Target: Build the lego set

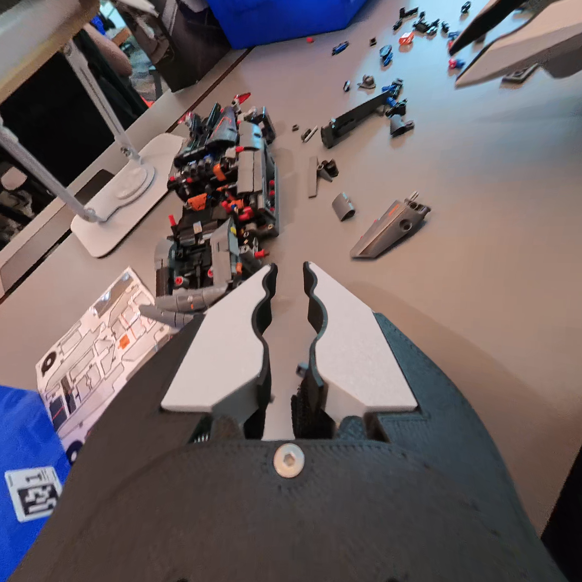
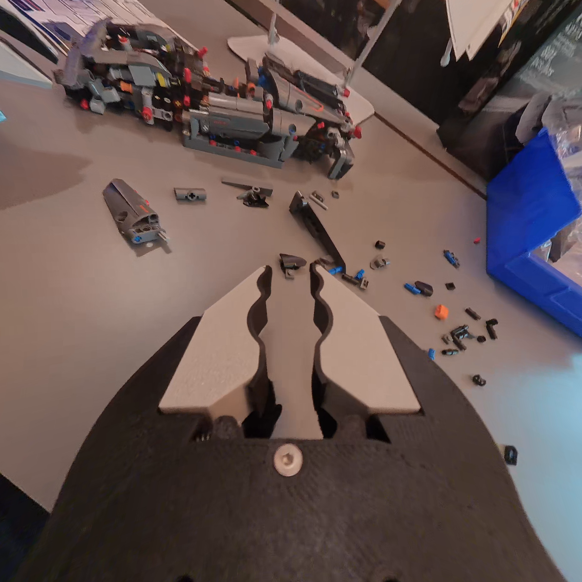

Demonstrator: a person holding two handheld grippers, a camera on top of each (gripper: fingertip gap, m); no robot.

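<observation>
My left gripper (image 1: 290, 267) hangs over the gray table (image 1: 472, 315) with its jaws apart and nothing between them. The big lego model (image 1: 220, 195) is my landmark. It is long, gray and black, with red and orange bits, and it lies on the table just ahead of my left gripper, a little to the left. One of my left fingers (image 1: 233, 330) covers its near corner in the picture. A sheet with drawings of parts (image 1: 94, 352) lies beside the model's near end. A white stand base (image 1: 126, 195) sits on the model's far side.

My right gripper (image 2: 291, 267) also has its jaws apart and holds nothing. A small dark curved piece (image 2: 291, 263) lies on the table right at its tips; I cannot tell if it touches them. From here the lego model (image 2: 204, 104) is farther off, across the table. Between it and my right gripper lie a gray wedge-shaped part (image 2: 134, 214), a short gray tube piece (image 2: 190, 194) and a long black beam (image 2: 315, 230). Many small blue, black and orange pieces (image 2: 441, 311) are spread out well apart from the model, near a blue bin (image 2: 529, 220).
</observation>
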